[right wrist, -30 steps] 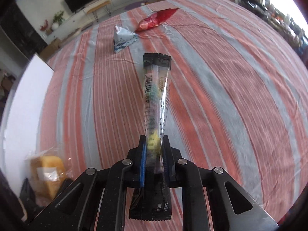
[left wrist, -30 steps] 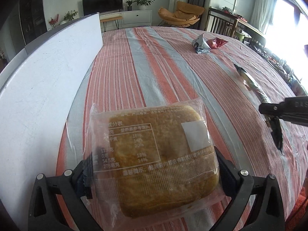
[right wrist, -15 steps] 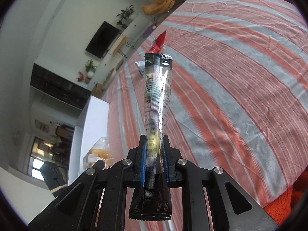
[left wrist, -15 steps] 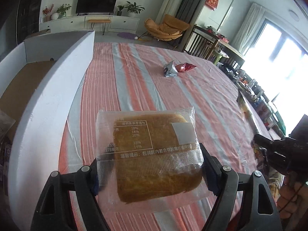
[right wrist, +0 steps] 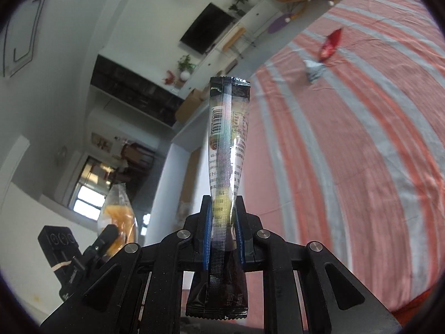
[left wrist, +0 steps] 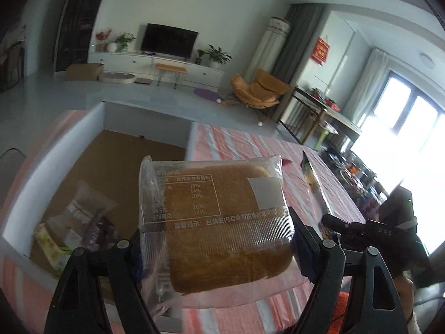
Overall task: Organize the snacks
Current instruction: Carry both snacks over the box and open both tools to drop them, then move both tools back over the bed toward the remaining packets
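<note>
Right gripper clamps a stick packet, long axis pointing forward; left gripper pinches a cake packet.

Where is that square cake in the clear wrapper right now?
In the left wrist view, the wrapped cake is held off the table in the left gripper, just right of the white box holding other snacks.
</note>
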Available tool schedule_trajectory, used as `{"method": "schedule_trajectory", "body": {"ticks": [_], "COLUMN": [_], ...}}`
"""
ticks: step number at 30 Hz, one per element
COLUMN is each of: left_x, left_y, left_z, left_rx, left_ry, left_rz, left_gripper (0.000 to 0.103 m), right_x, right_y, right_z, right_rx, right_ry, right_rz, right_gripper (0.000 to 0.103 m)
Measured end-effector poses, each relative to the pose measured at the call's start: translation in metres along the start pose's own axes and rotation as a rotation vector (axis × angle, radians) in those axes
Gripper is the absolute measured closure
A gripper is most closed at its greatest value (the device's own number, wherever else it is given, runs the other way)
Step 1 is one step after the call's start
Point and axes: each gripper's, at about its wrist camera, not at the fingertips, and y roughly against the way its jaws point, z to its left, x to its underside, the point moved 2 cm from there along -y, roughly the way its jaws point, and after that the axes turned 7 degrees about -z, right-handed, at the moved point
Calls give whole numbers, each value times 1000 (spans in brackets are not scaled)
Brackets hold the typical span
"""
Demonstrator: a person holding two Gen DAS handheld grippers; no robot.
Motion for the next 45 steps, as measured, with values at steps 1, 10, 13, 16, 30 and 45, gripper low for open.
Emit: {"method": "schedule_trajectory", "body": {"ticks": [1,10,13,16,30,45], "left_x": [-6,-7,-1,7,47,80], "left_y": [8,-7,-18,-25,-96,-143], "left_z": [18,145,155,155,59,-44], "left_rx": [-48,-448,-472,-491,-219,-185], "left_ry": [9,-17,-31,-54,-238,-392], "left_rz": [-28,3,15,-5,108,259], "left_gripper": [23,8,4,0,0,1], "right_x": [2,31,31,30,46,31], "right_y": [-13,-146,-151,-137,-12,16], "right_z": [18,136,119,83,-132,-148], "right_rx": [-29,-59,-24,68,838,756], "right_ry": [25,273,269,317,492,311], "right_rz": [24,135,111,78,-158,-276], "right_gripper": [88,38,32,31,31,31]}}
